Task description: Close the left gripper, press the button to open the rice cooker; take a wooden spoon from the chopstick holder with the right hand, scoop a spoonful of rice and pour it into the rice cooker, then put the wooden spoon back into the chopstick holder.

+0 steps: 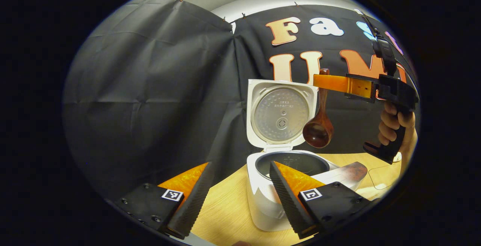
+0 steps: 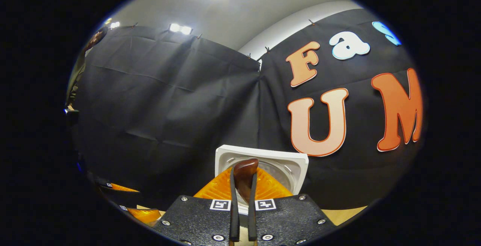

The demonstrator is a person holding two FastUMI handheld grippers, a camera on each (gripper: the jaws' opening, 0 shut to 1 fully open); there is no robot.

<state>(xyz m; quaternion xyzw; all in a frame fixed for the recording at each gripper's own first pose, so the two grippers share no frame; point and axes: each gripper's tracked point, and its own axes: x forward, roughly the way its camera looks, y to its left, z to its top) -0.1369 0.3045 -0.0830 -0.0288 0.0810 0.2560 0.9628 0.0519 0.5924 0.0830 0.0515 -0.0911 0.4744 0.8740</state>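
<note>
The rice cooker [image 1: 270,197] stands on the wooden counter [image 1: 225,208] close to the black cloth wall, its lid [image 1: 281,113] swung fully up and upright behind the body; the dark inner pot [image 1: 297,161] lies open below the lid. In the left gripper view the left hand-held gripper [image 1: 240,193] sits low in front of the cooker with its two fingers spread wide apart, nothing between them; its right finger overlaps the cooker's front rim in the picture, though I cannot tell whether they touch.

The right hand-held gripper [image 1: 323,80] is up in the air to the right of the raised lid, held by a hand [image 1: 394,126] on its grip; its fingers are clamped on the top of the handle of the wooden spoon [image 1: 318,129]; the spoon hangs straight down, bowl lowest, just beside the lid's right edge and above the right side of the open pot. I cannot tell whether the bowl holds rice.

In the right gripper view the right hand-held gripper's fingers [image 2: 233,201] stand nearly together, pressing on the spoon's handle [image 2: 245,178] from both sides; the lid's white top edge [image 2: 263,154] shows just beyond the handle.

A reddish-brown object [image 1: 349,172] lies on the counter just to the right of the cooker; I cannot tell what it is.
</note>
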